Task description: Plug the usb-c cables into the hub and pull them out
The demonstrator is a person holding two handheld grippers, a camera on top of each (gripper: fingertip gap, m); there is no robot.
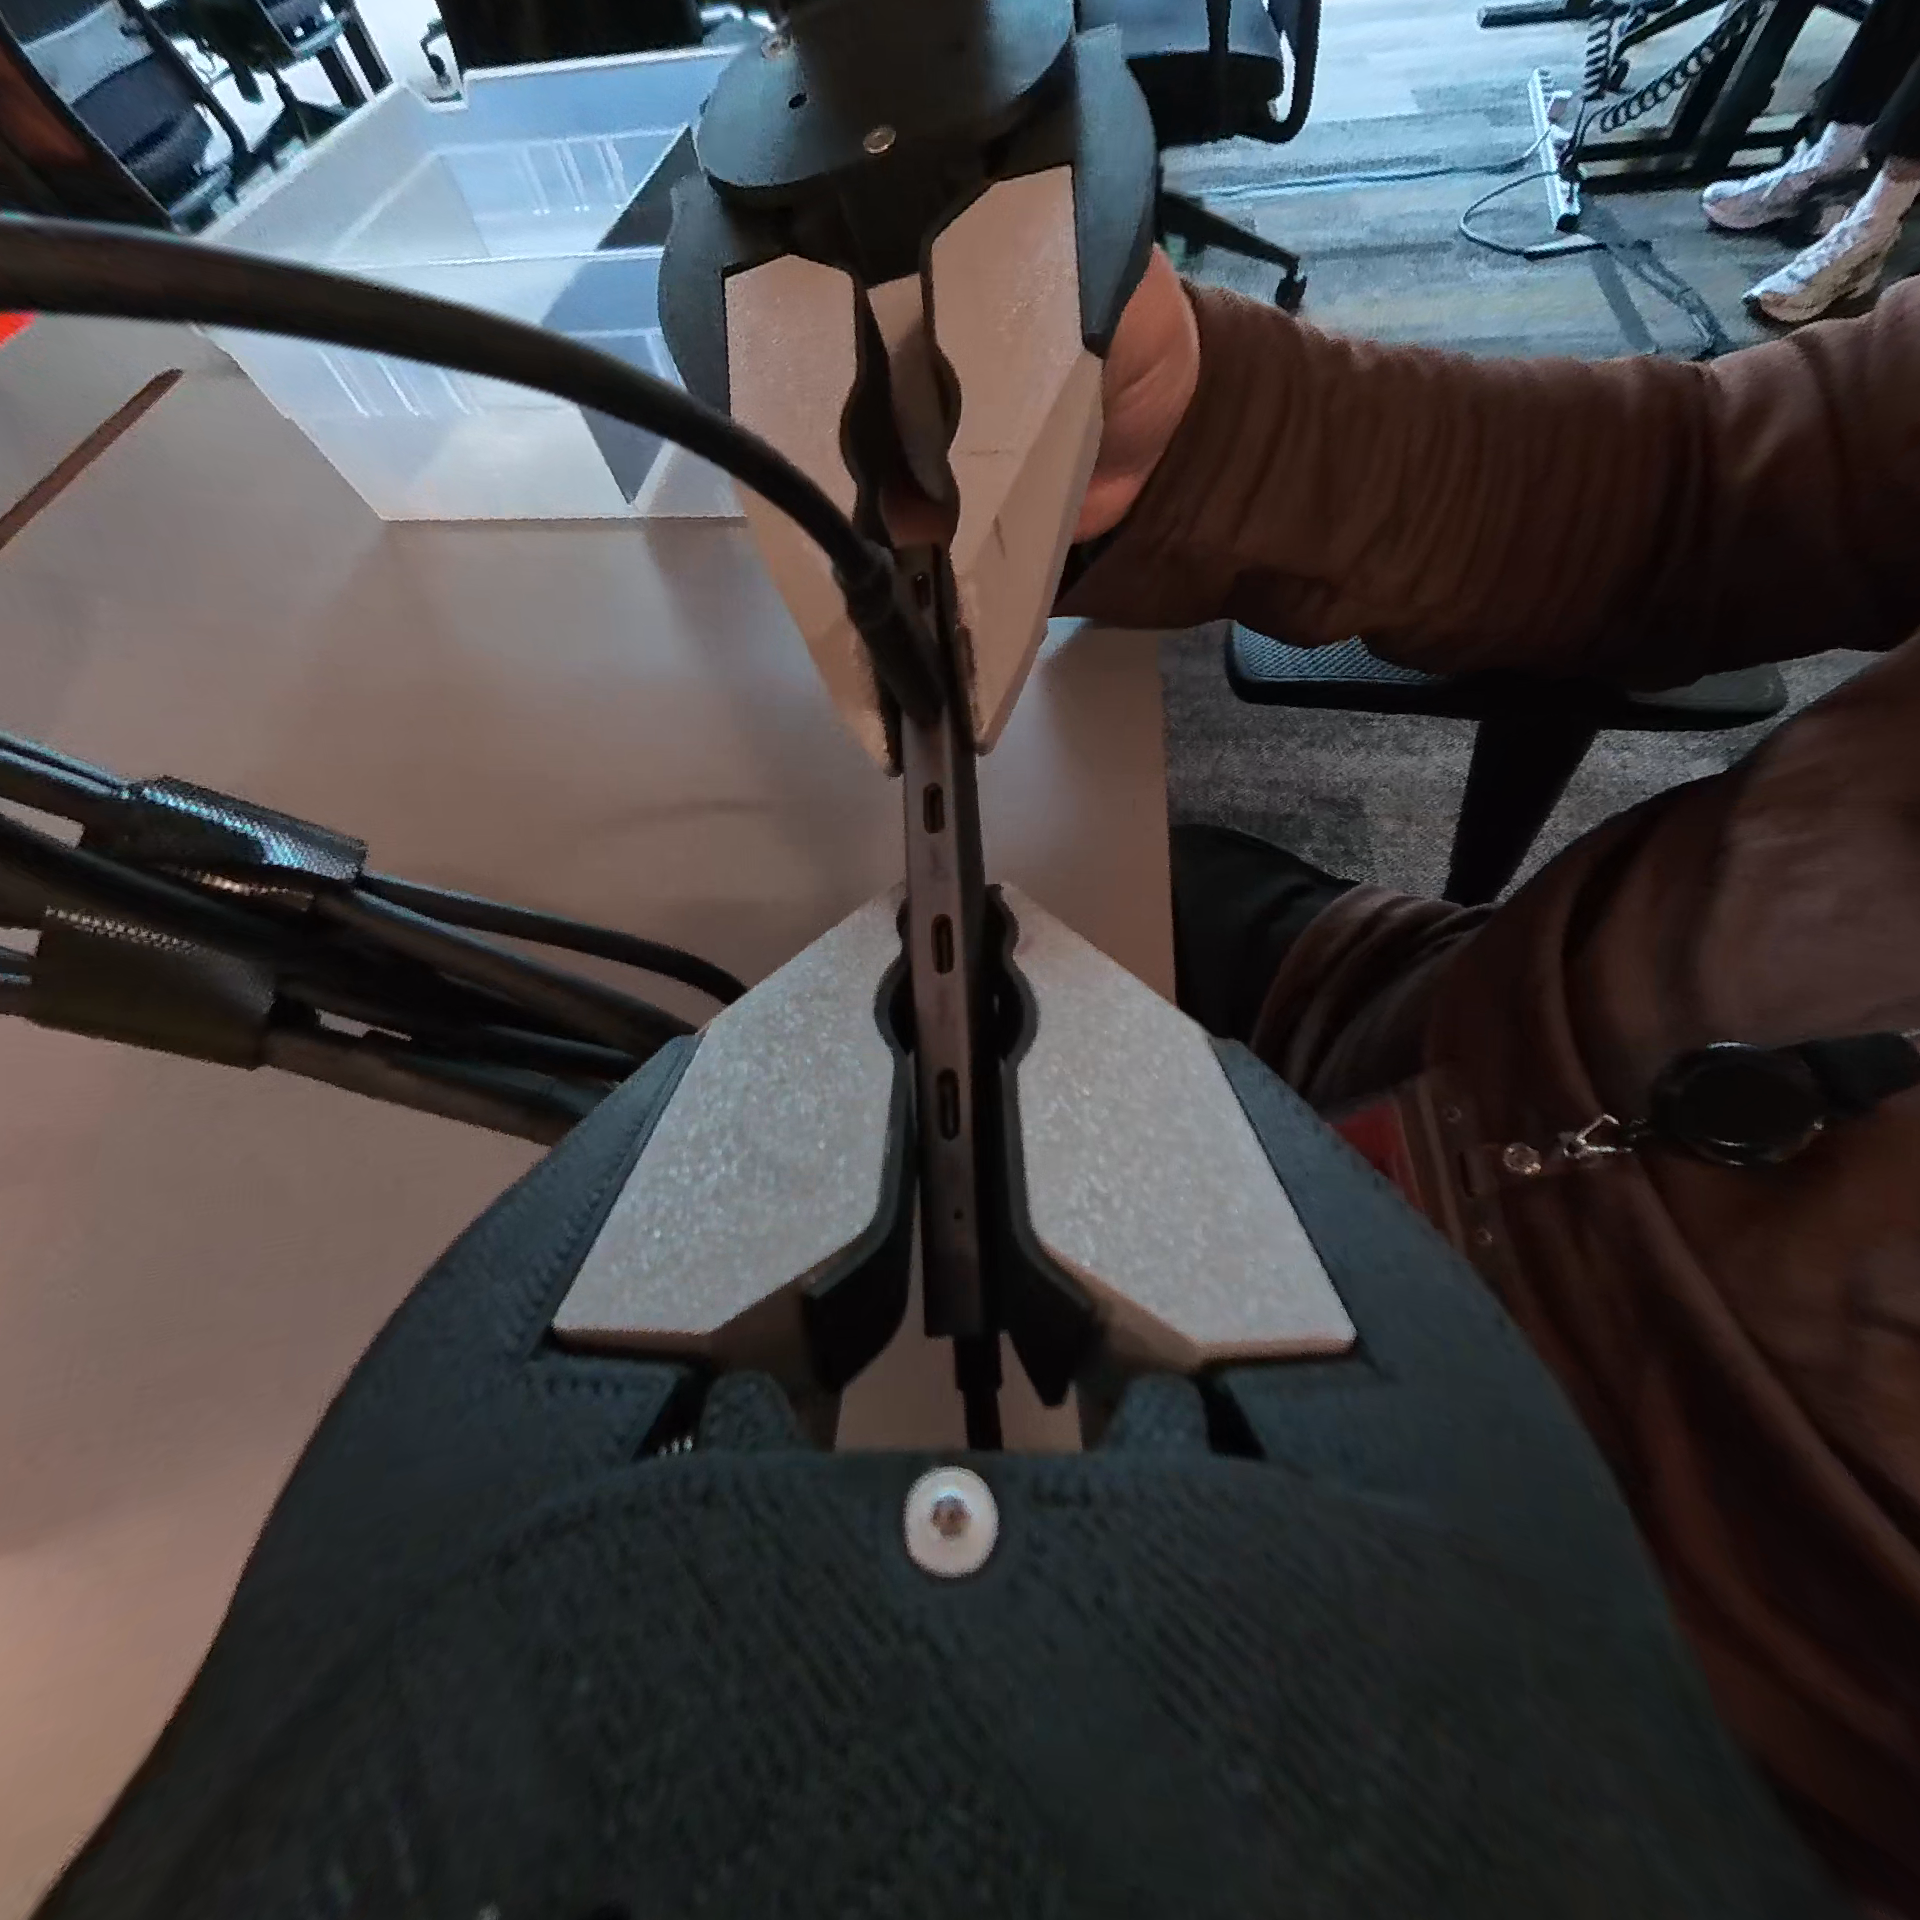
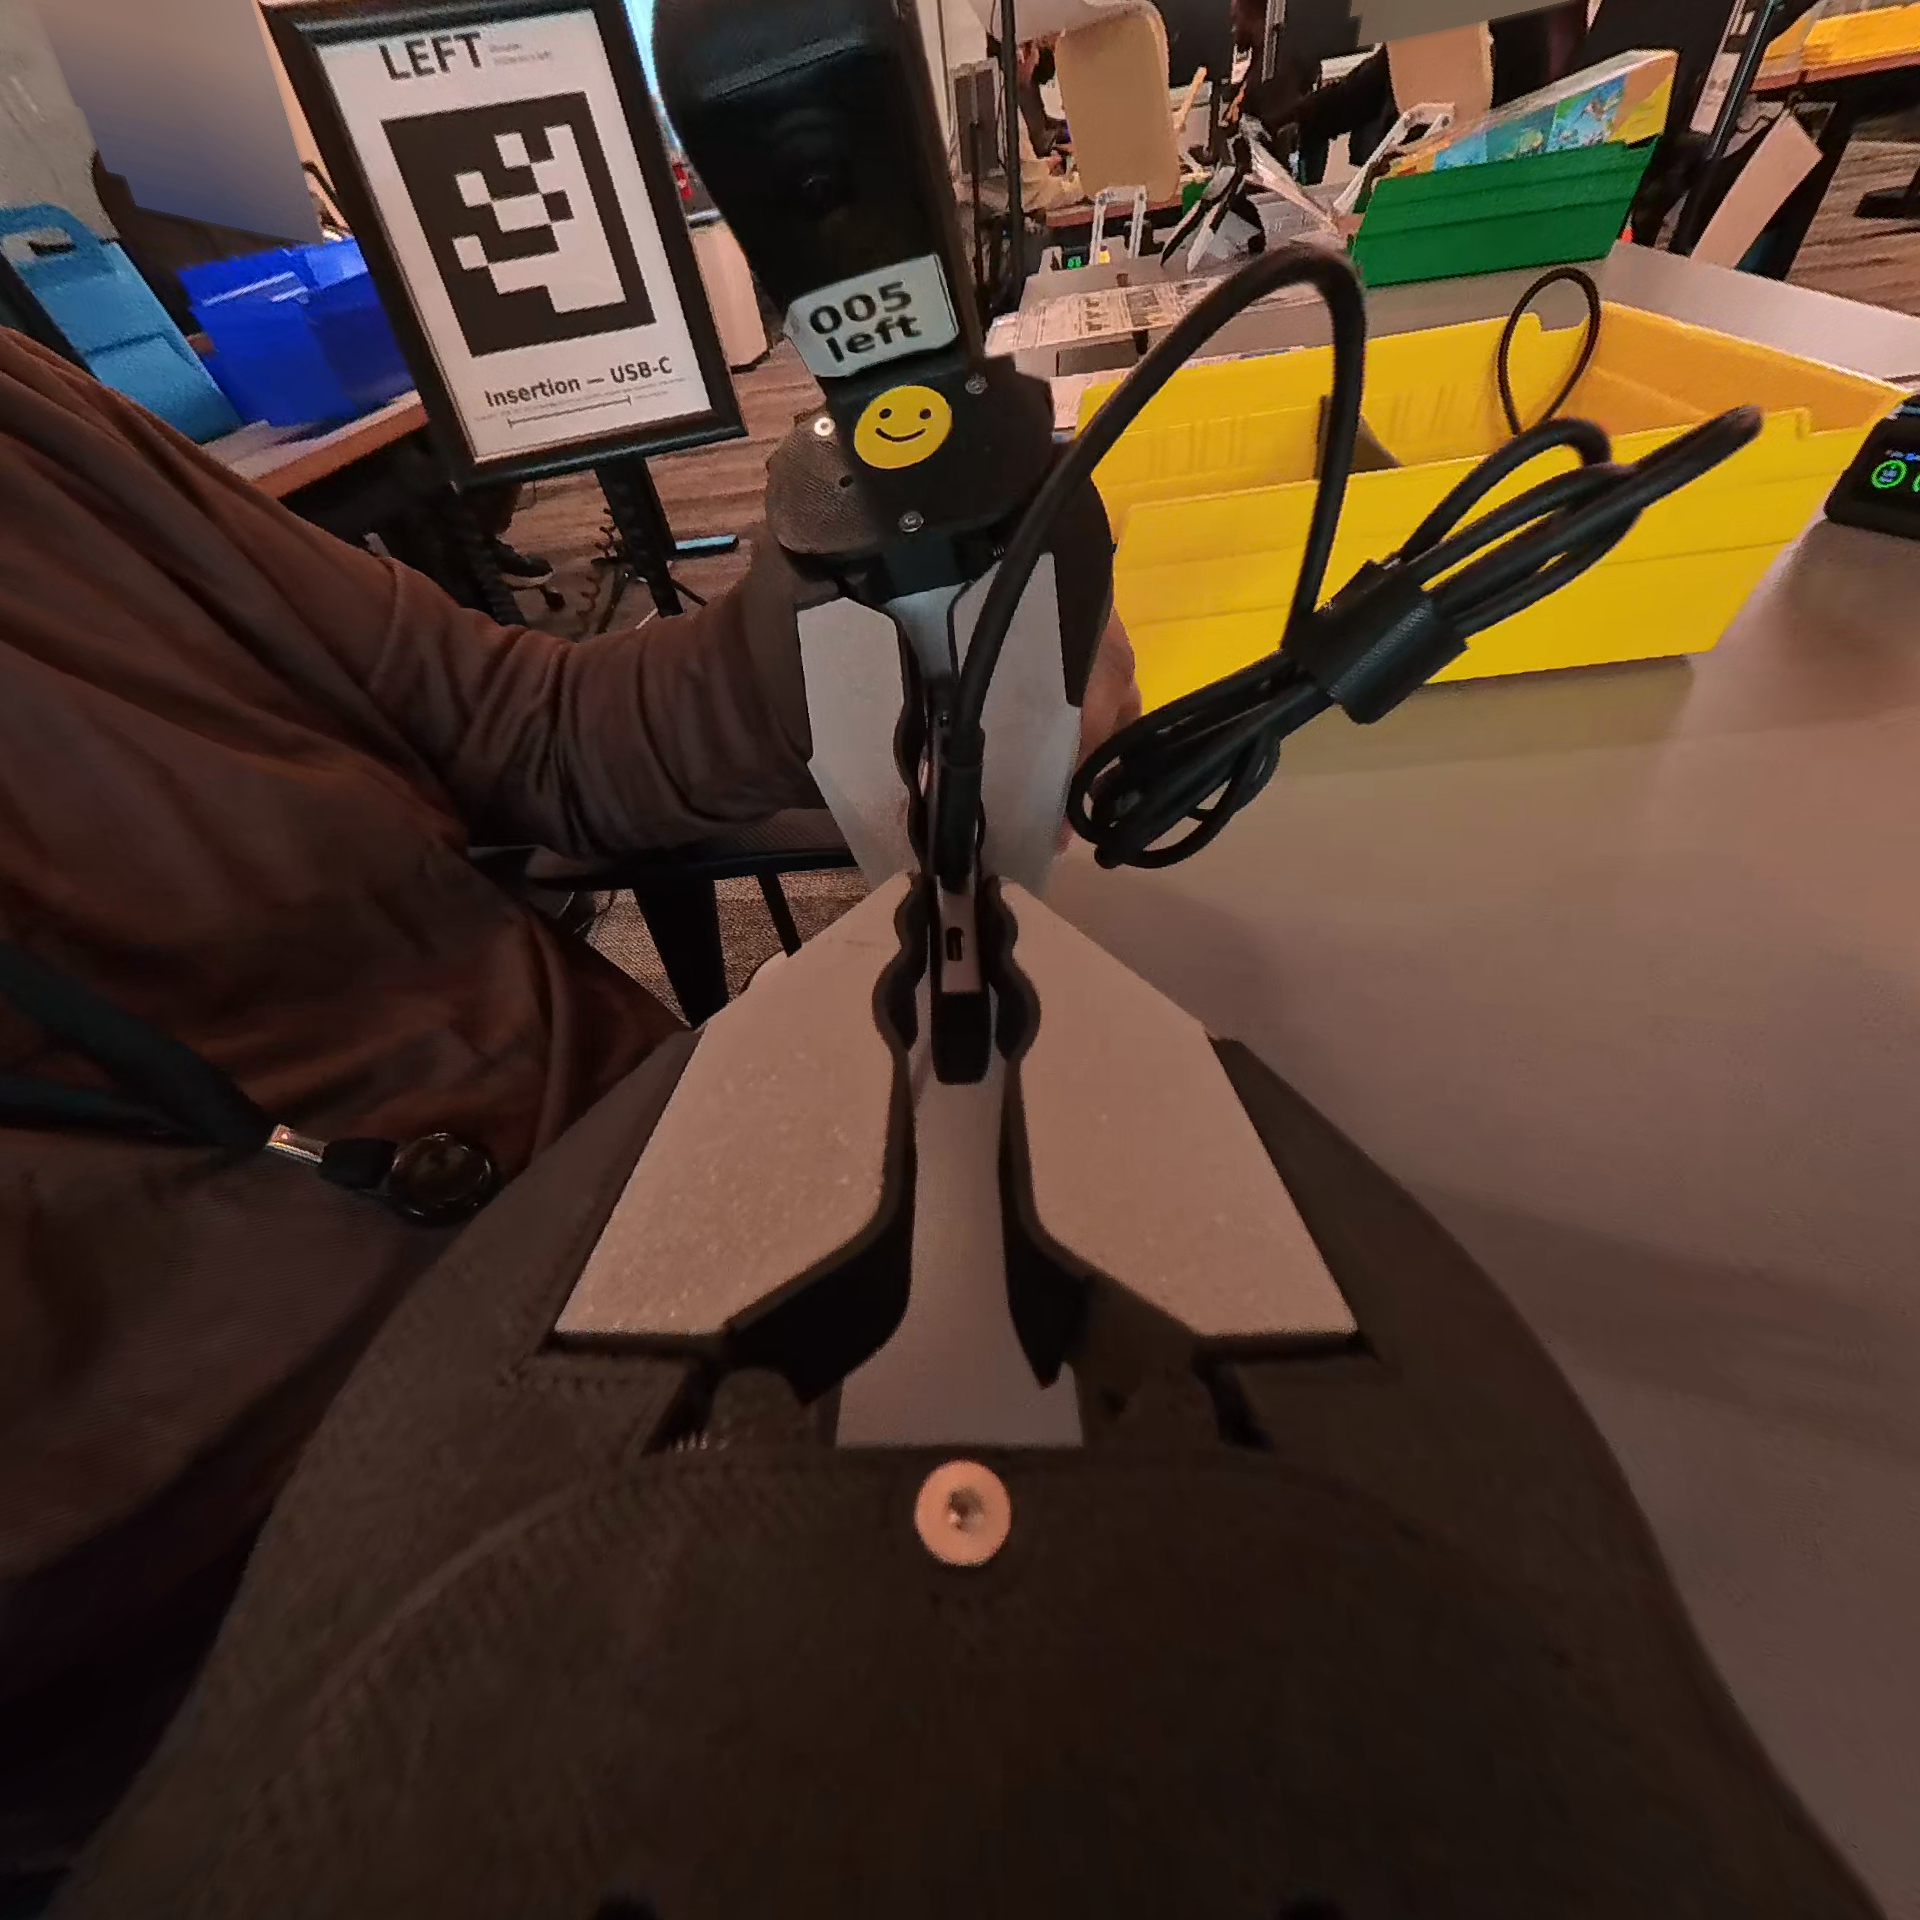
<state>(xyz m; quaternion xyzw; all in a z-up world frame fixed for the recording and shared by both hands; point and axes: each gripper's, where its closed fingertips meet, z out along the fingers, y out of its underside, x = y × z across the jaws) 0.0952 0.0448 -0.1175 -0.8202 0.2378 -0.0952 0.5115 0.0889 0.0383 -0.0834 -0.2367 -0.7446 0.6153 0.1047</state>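
Note:
The slim dark grey hub (image 1: 935, 821) is held edge-on above the table, its row of ports facing the left wrist camera. My left gripper (image 1: 951, 904) is shut on its near half. My right gripper (image 1: 935, 738) comes from the far side and is shut on the black usb-c plug (image 1: 896, 644), pressed against the hub's ported edge. The plug's black cable (image 1: 520, 343) arcs off to the left. In the right wrist view my right gripper (image 2: 956, 894) closes around the hub's end (image 2: 954, 940). The left gripper (image 2: 956, 852) faces it, and the cable (image 2: 1195, 364) loops up and right.
The cable ends in a strapped black bundle (image 2: 1382, 655) hanging over the table (image 2: 1455, 1039). A yellow bin (image 2: 1351, 540) stands behind it, a small screen device (image 2: 1881, 478) at far right. A framed marker sign (image 2: 520, 229) and clear box (image 1: 468, 260) stand farther off. The table edge (image 1: 1164, 779) is close. Less than 4 cm separates the two grippers' tips.

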